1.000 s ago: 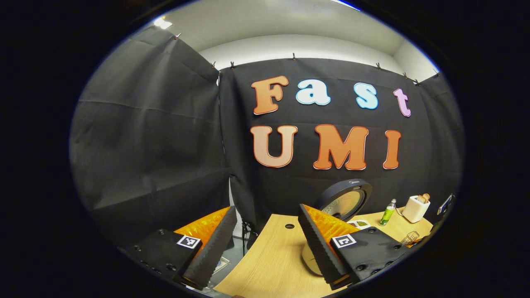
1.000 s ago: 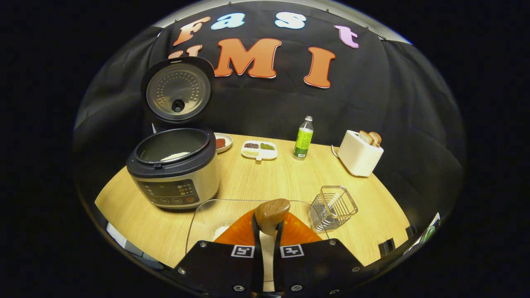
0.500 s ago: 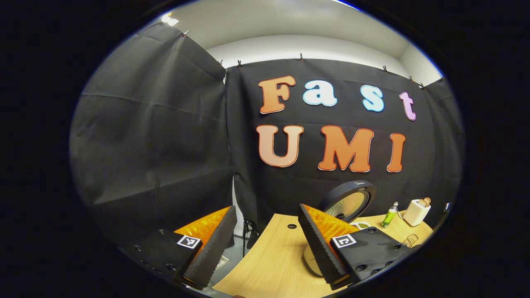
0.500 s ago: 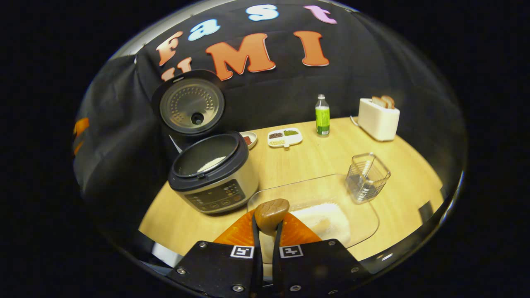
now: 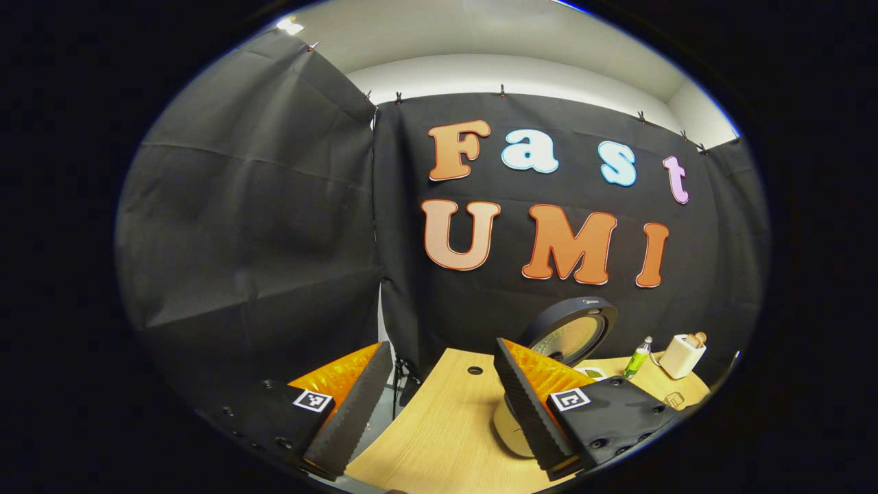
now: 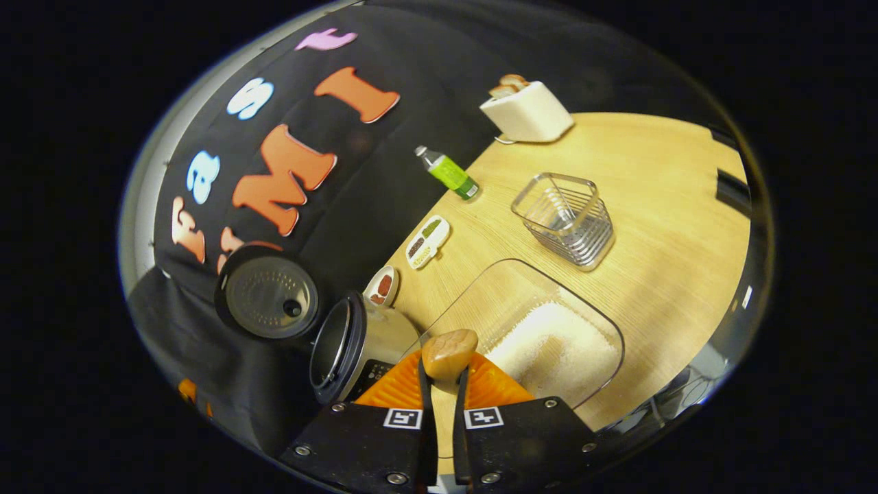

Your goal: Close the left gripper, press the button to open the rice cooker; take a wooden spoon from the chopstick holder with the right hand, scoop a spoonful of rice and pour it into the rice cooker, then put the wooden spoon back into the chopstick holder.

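Note:
My right gripper [image 6: 441,384] is shut on the wooden spoon [image 6: 448,351], whose rounded end sticks up between the fingers. This view is strongly rolled. The glass tray [image 6: 597,322] with a heap of white rice [image 6: 552,350] lies just beyond the spoon. To the left stands the rice cooker [image 6: 353,346] with its lid [image 6: 267,296] up. The wire chopstick holder [image 6: 566,219] stands past the tray. My left gripper [image 5: 439,412] hangs open over the table's left end, holding nothing, with the cooker's raised lid [image 5: 573,333] behind its right finger.
A green bottle [image 6: 449,173], a white toaster [image 6: 527,110] with bread, a divided dish [image 6: 426,241] and a small saucer [image 6: 381,286] stand along the back of the wooden table [image 6: 658,206]. The table's left edge [image 5: 411,405] falls away between my left fingers.
The right gripper has rolled hard with the spoon and come closer above the rice tray, so the scene now looks tilted. The left gripper has barely shifted and stays open.

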A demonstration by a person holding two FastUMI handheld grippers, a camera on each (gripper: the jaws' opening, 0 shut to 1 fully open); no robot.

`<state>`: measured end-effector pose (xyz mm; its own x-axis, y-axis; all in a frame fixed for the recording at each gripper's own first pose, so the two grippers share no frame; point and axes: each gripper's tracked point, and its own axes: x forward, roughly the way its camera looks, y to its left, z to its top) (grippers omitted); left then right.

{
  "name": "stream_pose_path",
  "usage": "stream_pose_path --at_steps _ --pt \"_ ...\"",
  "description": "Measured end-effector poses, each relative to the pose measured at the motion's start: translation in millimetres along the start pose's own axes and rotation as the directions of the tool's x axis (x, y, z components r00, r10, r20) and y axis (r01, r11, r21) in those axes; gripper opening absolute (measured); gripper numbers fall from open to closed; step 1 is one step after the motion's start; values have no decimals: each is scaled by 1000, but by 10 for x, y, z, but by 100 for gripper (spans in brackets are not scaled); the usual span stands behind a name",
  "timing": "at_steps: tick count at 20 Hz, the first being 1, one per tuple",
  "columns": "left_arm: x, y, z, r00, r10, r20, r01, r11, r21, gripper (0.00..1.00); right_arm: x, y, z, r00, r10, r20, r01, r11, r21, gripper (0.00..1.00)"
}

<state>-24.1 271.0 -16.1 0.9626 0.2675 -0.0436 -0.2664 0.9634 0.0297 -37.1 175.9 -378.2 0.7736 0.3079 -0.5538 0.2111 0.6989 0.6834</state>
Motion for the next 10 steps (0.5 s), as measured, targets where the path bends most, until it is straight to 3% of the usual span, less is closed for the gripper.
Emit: stream_pose_path --at_steps 5,10 --pt "-1 -103 74 1000 -17 19 16 1000 21 97 -75 -22 135 998 62 20 -64 982 175 8" --pt "23 -180 79 999 -32 16 32 999 23 97 -170 -91 304 992 111 59 -125 925 359 8"
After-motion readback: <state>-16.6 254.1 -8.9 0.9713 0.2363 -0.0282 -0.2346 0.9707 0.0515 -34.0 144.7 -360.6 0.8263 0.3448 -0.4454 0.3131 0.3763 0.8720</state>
